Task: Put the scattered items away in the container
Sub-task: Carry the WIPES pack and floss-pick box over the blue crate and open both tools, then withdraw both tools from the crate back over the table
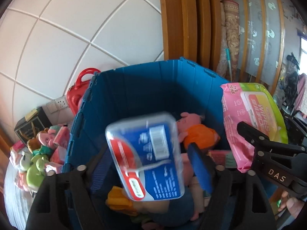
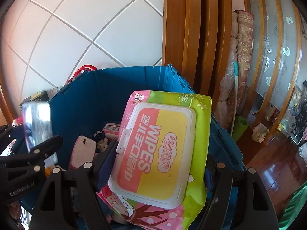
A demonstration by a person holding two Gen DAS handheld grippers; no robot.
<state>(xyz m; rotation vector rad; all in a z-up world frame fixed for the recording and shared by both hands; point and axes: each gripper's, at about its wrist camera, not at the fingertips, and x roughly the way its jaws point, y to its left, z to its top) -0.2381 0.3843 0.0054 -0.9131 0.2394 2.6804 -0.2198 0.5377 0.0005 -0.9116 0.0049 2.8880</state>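
A deep blue bin [image 1: 134, 88] stands in front of me and holds several items, among them a pink pig plush in orange [image 1: 195, 130]. My left gripper [image 1: 147, 153] hangs over the bin with its jaws open. A clear-lidded blue and red pack [image 1: 147, 159] shows blurred between the pads, which do not press on it. My right gripper [image 2: 159, 153] is shut on a pink and green wipes pack [image 2: 161, 153], held above the bin's right side [image 2: 107, 95]. The wipes pack [image 1: 253, 115] and the blue and red pack [image 2: 37, 124] each show in the other view too.
Left of the bin lie plush toys and pink packs [image 1: 38, 153], a red case [image 1: 78, 94] and a black box [image 1: 32, 122]. A white tiled wall stands behind. To the right are a wooden door frame, a rolled carpet [image 2: 243, 57], a green mat roll [image 2: 239, 126] and wood floor.
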